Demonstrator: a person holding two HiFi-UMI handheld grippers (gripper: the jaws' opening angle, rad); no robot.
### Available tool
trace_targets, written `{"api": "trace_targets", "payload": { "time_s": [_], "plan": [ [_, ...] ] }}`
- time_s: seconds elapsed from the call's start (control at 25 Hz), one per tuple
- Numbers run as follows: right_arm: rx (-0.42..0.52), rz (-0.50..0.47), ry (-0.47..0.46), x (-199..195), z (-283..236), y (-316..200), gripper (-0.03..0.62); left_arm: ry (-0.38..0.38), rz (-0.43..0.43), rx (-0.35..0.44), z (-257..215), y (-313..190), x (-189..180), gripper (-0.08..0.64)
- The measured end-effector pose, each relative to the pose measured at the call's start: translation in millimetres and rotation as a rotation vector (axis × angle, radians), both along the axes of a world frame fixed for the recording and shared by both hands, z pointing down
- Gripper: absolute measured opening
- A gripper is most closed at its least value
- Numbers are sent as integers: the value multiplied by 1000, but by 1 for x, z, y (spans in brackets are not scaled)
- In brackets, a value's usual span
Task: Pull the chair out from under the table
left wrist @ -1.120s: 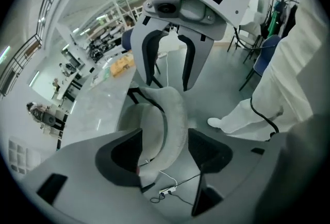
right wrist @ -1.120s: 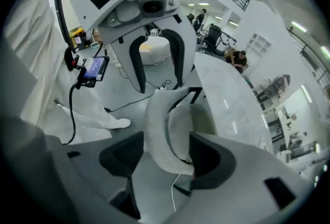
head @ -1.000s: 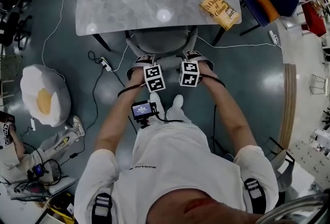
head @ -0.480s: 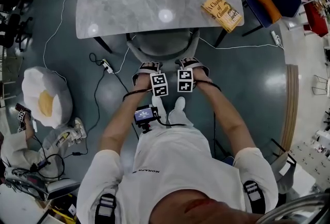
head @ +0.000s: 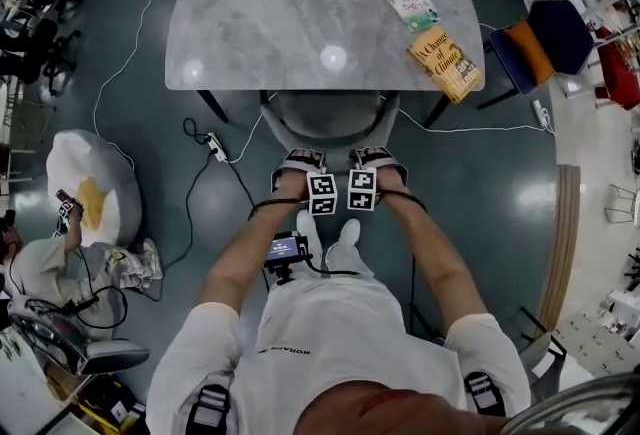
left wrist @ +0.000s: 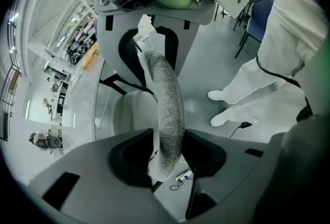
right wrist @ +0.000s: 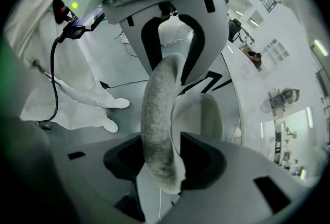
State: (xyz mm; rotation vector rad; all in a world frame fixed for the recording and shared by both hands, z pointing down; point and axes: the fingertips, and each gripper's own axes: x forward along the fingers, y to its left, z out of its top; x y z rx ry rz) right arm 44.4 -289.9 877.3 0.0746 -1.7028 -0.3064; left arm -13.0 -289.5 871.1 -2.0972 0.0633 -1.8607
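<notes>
Closing just now, pinching the curved, coarse-woven grey back rim of the chair: left claw, right claw.

Chair tucked under bench edge; open floor behind reaches the person's shoes, cables trailing at its left.

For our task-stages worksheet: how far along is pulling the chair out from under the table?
Done: the left hand-held gripper and the right hand-held gripper straddle the backrest rim of the chair. In hand: their jaws have just been closing and now clamp that rim. Left: the whole pull; the chair is still tucked under the grey marble-look table.
</notes>
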Motion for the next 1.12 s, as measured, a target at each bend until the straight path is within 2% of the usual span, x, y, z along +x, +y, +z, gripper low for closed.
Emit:
{"api": "trace_targets", "payload": {
  "time_s": [0.04,0.08,0.2,0.56,1.12],
  "plan": [
    [12,-21,6,-1,1,1,177,-12,10,4,2,2,-1,143],
    [23,-41,11,-2,3,3,118,-17,11,6,5,3,-2,104],
    [27,-47,19,-1,6,6,86,-3,-16,-4,7,5,-1,81],
    [18,-34,26,-2,4,7,69,-12,-20,16,4,6,-2,66],
    [-3,-34,12,-5,-5,38,64,-9,1,-9,-5,33,-4,64]
  ]
}}
